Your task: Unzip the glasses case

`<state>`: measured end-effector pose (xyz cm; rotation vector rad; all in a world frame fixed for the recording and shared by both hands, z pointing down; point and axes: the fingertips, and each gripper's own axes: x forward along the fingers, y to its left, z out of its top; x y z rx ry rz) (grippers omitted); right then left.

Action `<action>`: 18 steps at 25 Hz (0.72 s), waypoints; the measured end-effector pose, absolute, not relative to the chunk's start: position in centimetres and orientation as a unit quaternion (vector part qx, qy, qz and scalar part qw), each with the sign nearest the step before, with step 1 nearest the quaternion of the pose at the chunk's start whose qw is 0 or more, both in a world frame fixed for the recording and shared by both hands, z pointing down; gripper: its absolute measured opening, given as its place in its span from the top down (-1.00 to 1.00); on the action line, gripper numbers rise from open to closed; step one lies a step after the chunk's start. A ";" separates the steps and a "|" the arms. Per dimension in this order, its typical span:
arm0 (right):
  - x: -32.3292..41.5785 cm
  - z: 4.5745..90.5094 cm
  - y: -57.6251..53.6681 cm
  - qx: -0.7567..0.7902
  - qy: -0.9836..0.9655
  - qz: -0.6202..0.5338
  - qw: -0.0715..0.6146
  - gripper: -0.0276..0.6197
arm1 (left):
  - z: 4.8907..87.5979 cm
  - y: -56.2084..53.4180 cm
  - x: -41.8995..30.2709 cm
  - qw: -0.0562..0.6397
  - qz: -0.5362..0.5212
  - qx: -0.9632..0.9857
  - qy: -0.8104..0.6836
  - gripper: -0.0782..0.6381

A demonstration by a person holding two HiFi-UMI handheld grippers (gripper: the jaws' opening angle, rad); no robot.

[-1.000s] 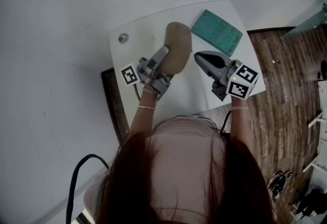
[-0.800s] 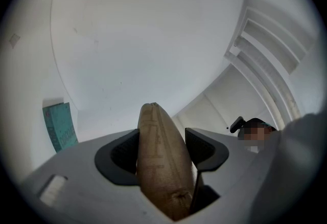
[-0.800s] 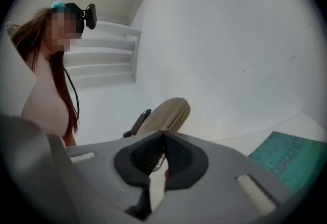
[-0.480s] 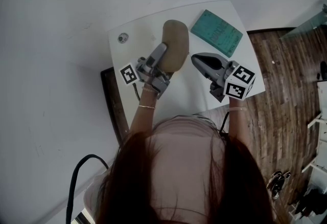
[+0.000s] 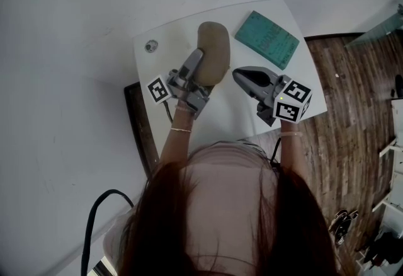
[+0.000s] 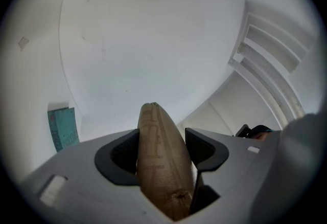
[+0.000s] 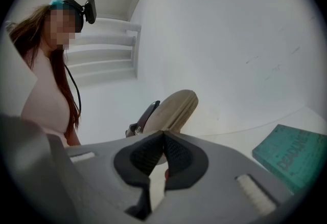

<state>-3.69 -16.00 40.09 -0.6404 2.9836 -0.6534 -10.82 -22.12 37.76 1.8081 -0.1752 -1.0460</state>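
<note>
Ok so here's where I'm at. There's one glasses case (image 5: 213, 54), a tan, soft-looking oval pod with rounded ends, plain all over. From my left gripper view I'm looking at its narrow edge, and a thin ridge line runs along that edge up to the tip. Can't tell from here if that's the zip.

My left gripper (image 5: 198, 62) has it. The jaws stand pretty wide, but that's just because the case fills the gap, with the dark pads pressing on its two flat sides. It's held up off the white worktop (image 5: 227, 111), with the free end sticking up and away from me, over the back part of the worktop.

My right gripper (image 5: 236, 73) has its jaws closed all the way, ribbed pads tip to tip. It sits just beside the case on its right side. I honestly can't tell if the tips touch it, and I can't make out anything gripped between them.

Count of everything else:
- one teal book (image 5: 267, 40), lying flat near the far right corner, well apart from the case
- one small round fitting (image 5: 151, 46), near the far left corner
- two marker cubes, one on each gripper
</note>
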 end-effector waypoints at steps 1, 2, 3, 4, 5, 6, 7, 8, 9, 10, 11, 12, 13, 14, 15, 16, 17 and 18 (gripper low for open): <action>-3.8 40.2 -15.9 -0.203 0.956 -0.210 0.010 0.91 | 37.7 -22.2 -10.9 0.500 -0.434 0.746 -0.074 -0.01; -3.9 40.2 -15.8 -0.202 0.956 -0.212 0.010 0.91 | 37.7 -22.3 -10.9 0.501 -0.436 0.744 -0.075 -0.01; -4.1 40.3 -15.7 -0.200 0.956 -0.213 0.010 0.91 | 37.7 -22.4 -11.0 0.502 -0.437 0.742 -0.077 -0.01; -4.2 40.3 -15.6 -0.199 0.956 -0.214 0.009 0.91 | 37.7 -22.4 -11.1 0.502 -0.439 0.741 -0.079 -0.01; -4.3 40.4 -15.6 -0.197 0.957 -0.215 0.008 0.91 | 37.7 -22.5 -11.2 0.503 -0.440 0.740 -0.081 -0.01; -4.4 40.5 -15.5 -0.195 0.957 -0.215 0.007 0.91 | 37.8 -22.5 -11.2 0.503 -0.441 0.739 -0.082 -0.01; -4.4 40.6 -15.5 -0.193 0.957 -0.216 0.006 0.91 | 37.8 -22.6 -11.3 0.503 -0.442 0.738 -0.083 -0.01; -4.4 40.6 -15.5 -0.193 0.957 -0.216 0.005 0.91 | 37.8 -22.6 -11.3 0.503 -0.443 0.737 -0.084 -0.01; -4.5 40.6 -15.5 -0.192 0.957 -0.217 0.005 0.91 | 37.9 -22.6 -11.3 0.503 -0.443 0.737 -0.085 -0.01; -4.5 40.6 -15.4 -0.192 0.957 -0.217 0.004 0.91 | 37.9 -22.7 -11.3 0.504 -0.443 0.737 -0.085 -0.01; -4.5 40.6 -15.4 -0.191 0.957 -0.218 0.004 0.91 | 38.0 -22.7 -11.3 0.504 -0.444 0.736 -0.086 -0.01; -4.6 40.7 -15.4 -0.190 0.957 -0.218 0.004 0.91 | 38.0 -22.7 -11.3 0.505 -0.445 0.734 -0.086 -0.01; -4.6 40.7 -15.4 -0.189 0.957 -0.219 0.003 0.91 | 38.0 -22.8 -11.4 0.506 -0.445 0.733 -0.087 -0.01; -4.7 40.8 -15.3 -0.187 0.957 -0.220 0.002 0.91 | 38.0 -22.8 -11.4 0.507 -0.446 0.733 -0.088 -0.01; -4.7 40.8 -15.3 -0.186 0.958 -0.220 0.001 0.91 | 38.0 -22.9 -11.4 0.507 -0.446 0.732 -0.089 -0.01; -4.8 40.8 -15.2 -0.185 0.958 -0.221 0.000 0.91 | 38.0 -22.9 -11.4 0.508 -0.446 0.731 -0.090 -0.01; -4.8 40.8 -15.1 -0.184 0.957 -0.222 0.000 0.91 | 38.0 -22.9 -11.4 0.508 -0.446 0.731 -0.091 -0.01; -4.8 40.9 -15.1 -0.183 0.957 -0.223 -0.001 0.91 | 38.0 -23.0 -11.4 0.509 -0.446 0.730 -0.092 -0.01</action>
